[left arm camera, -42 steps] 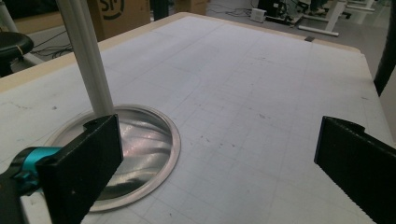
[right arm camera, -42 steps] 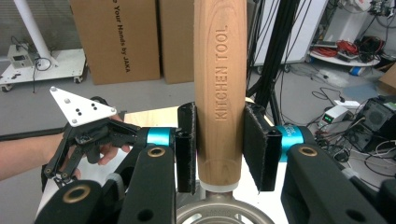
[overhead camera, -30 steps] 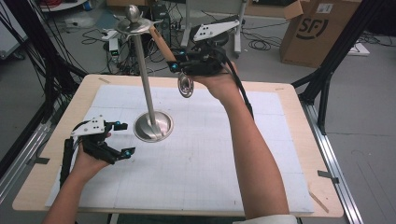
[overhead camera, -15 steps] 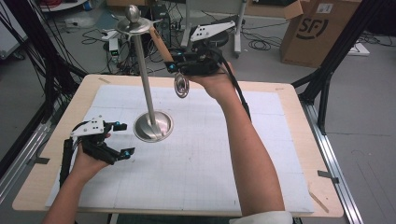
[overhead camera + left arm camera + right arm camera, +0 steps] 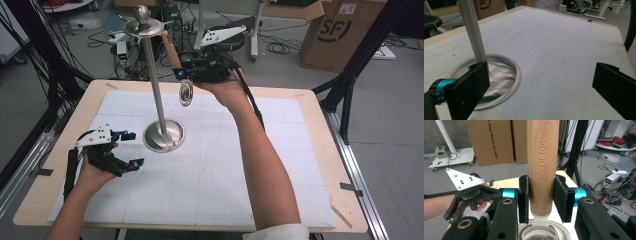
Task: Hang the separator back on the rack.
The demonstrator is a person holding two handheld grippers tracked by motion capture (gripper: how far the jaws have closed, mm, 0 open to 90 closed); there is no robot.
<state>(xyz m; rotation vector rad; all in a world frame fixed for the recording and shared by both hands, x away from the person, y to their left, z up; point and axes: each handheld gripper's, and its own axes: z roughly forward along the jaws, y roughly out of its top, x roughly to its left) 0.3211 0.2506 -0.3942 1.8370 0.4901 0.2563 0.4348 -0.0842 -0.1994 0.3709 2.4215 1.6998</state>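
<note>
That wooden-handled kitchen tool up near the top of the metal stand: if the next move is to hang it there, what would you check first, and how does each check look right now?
1. Right gripper has a firm hold on the wooden handle: ok, jaws closed on both sides of it.
2. Tool's metal end clear of the pole: ok, it hangs beside the pole with a gap.
3. Stand base flat on the table mat: ok.
4. Left gripper ready to steady the stand: not ok, jaws open, beside the base, not gripping.
5. A hook or hole for hanging on the stand's top disc: cannot tell.
</note>
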